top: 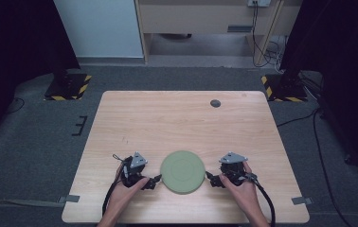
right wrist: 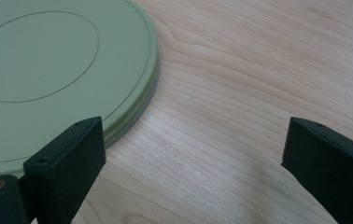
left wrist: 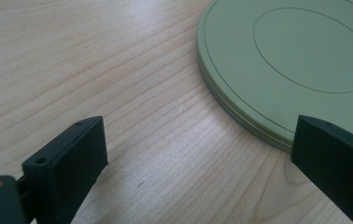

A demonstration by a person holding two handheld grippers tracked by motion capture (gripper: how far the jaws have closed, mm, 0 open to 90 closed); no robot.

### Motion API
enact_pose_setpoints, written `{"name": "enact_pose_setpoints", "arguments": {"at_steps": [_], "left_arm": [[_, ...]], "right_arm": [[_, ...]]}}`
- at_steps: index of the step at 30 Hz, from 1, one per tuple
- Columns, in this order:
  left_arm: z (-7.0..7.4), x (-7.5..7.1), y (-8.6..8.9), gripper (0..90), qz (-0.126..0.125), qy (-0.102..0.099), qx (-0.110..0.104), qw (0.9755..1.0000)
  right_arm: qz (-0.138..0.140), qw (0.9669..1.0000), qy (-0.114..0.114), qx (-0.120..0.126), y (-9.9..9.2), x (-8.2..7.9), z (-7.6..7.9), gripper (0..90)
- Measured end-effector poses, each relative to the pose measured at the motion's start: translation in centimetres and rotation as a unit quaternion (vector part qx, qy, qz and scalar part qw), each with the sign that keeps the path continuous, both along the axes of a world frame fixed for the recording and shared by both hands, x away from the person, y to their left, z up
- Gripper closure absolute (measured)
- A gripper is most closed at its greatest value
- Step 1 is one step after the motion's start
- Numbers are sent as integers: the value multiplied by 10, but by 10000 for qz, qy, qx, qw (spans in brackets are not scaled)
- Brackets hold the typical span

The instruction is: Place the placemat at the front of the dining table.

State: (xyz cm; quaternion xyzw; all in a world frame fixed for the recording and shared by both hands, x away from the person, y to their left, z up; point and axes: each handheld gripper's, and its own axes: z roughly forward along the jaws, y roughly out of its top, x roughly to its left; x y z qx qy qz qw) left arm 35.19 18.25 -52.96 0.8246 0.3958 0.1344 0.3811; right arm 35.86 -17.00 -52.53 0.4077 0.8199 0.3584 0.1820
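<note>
A wooden table (top: 186, 118) seen from above, with a person's hands entering from the bottom edge. At 9 o'clock of the disc, the left gripper (top: 155, 180) rests low on the table just beside the disc's rim, its jaws spread wide apart and holding nothing. At the centre of the near half of the table lies a flat, round, pale green disc (top: 183, 171) with a faint engraved ring on its face. At 3 o'clock of the disc, the right gripper (top: 210, 178) mirrors the left, jaws also wide apart and empty, tips near the rim. A small dark spot (top: 215, 103) sits at 12 o'clock, near the far edge.
</note>
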Motion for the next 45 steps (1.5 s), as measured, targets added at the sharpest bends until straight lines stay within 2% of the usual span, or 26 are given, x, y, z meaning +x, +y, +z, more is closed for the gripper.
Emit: {"name": "enact_pose_setpoints", "arguments": {"at_steps": [4, 6, 14, 24, 33, 37, 45], "left_arm": [[-1, 1, -3, 32, 56, 18, -28, 10000], [-3, 2, -6, 31, 53, 1, 51, 10000], [-3, 4, -7, 2, 113, 25, 36, 9999], [-4, 8, -10, 1, 270, -109, 82, 9995], [-4, 10, -11, 1, 361, -170, 80, 9992], [-4, 10, -10, 4, 369, -152, 39, 9992], [-3, 6, -13, 25, 318, -217, 113, 9992]], "right_arm": [[36, 10000, -12, -18, 6, 0, -1, 62], [63, 10000, -13, -54, 9, -1, -3, 63], [27, 10000, -3, -93, 11, 0, -3, 42], [-201, 9997, -90, -119, 12, 3, -4, 31], [-397, 9991, -127, -32, 11, 7, -6, 33], [-322, 9993, -155, -51, 11, 5, -5, 60], [-170, 9997, -162, -109, 13, 1, -3, 58]]}}
